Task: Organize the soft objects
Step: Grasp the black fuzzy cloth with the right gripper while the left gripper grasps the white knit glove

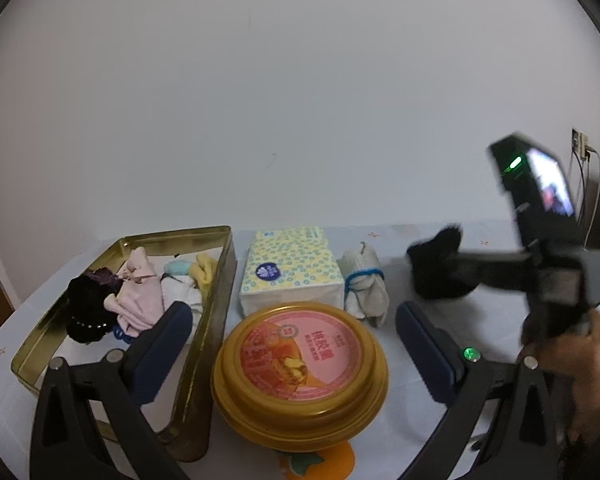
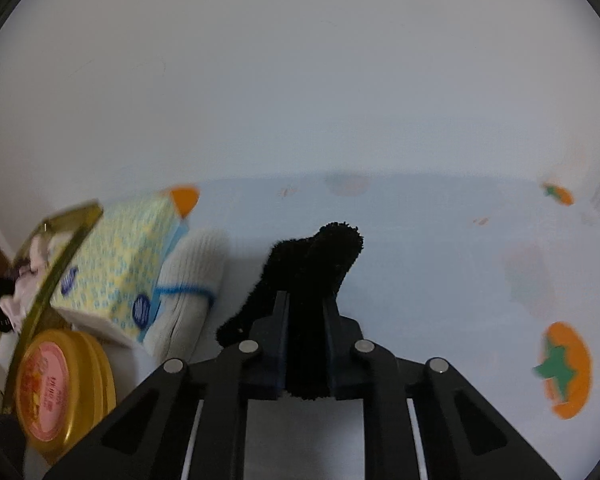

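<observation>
Your right gripper (image 2: 306, 344) has its jaws clamped on the black fuzzy cloth (image 2: 312, 272), which stands up between the pads and flops over at its tip, so the step in hand looks like the pick-up of this soft piece from the table (image 2: 440, 264). Your left gripper (image 1: 294, 340) waits with its jaws wide apart and nothing between them, above the round gold tin (image 1: 300, 364). The open gold tray (image 1: 216, 308) at the left already holds several soft things: a pink cloth (image 1: 138, 292), a dark scrunchie (image 1: 88, 308) and some pale socks. I judge that the black cloth should go there next; you must carry it over the tissue pack (image 1: 290, 272) and the white roll with a blue band (image 1: 366, 284), and lift it high enough to pass the tray wall. The white roll lies just beside the tissue pack and probably comes after. Some things are not clear: the right gripper is blurred in the left wrist view, the lower end of the black cloth is hidden between the pads, and the near corner of the tray is covered by your left gripper.
</observation>
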### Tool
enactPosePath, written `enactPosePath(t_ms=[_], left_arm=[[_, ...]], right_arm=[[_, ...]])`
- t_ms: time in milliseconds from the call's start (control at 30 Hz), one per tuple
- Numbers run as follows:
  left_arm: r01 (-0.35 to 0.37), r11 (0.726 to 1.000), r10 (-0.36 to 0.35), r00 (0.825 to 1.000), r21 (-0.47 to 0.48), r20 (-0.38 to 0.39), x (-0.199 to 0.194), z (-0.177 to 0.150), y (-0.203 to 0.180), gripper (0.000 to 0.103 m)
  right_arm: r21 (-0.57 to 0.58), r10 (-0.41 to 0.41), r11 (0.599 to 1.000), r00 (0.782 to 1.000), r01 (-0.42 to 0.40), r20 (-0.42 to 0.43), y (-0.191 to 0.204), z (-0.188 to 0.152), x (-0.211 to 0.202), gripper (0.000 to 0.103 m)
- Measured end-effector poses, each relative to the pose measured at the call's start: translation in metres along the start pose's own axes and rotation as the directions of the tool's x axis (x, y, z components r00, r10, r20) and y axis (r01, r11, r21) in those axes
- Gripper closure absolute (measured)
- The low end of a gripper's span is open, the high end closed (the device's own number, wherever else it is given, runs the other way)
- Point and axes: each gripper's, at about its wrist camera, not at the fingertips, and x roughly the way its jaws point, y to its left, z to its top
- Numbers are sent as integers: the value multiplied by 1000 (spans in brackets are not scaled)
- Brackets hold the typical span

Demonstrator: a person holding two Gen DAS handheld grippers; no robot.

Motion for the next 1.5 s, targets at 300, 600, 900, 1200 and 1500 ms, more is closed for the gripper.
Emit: enactPosePath(t_ms=[300,600,900,1200,1500], left_arm=[[12,993,-14,1000,119,15,21,37,-57,0],[-116,955,174,964,271,-200,124,53,-129,44],[-240,929,329,883,282,-336,182,36,-142,49],[-308,903,408,834,299,-372,204,32,-139,39],[-147,956,228,915,253,-333,180,34,-148,99]], right_arm=[[-9,4,1000,968,-2,249,-48,10,-66,87],[68,-46,997,953,27,300,-83,24,-77,86],[114,-34,993,957,1,289,-88,28,-76,86],[171,-26,985,961,-23,276,-98,26,-74,86],[193,-38,981,960,-17,276,-103,24,-73,86]])
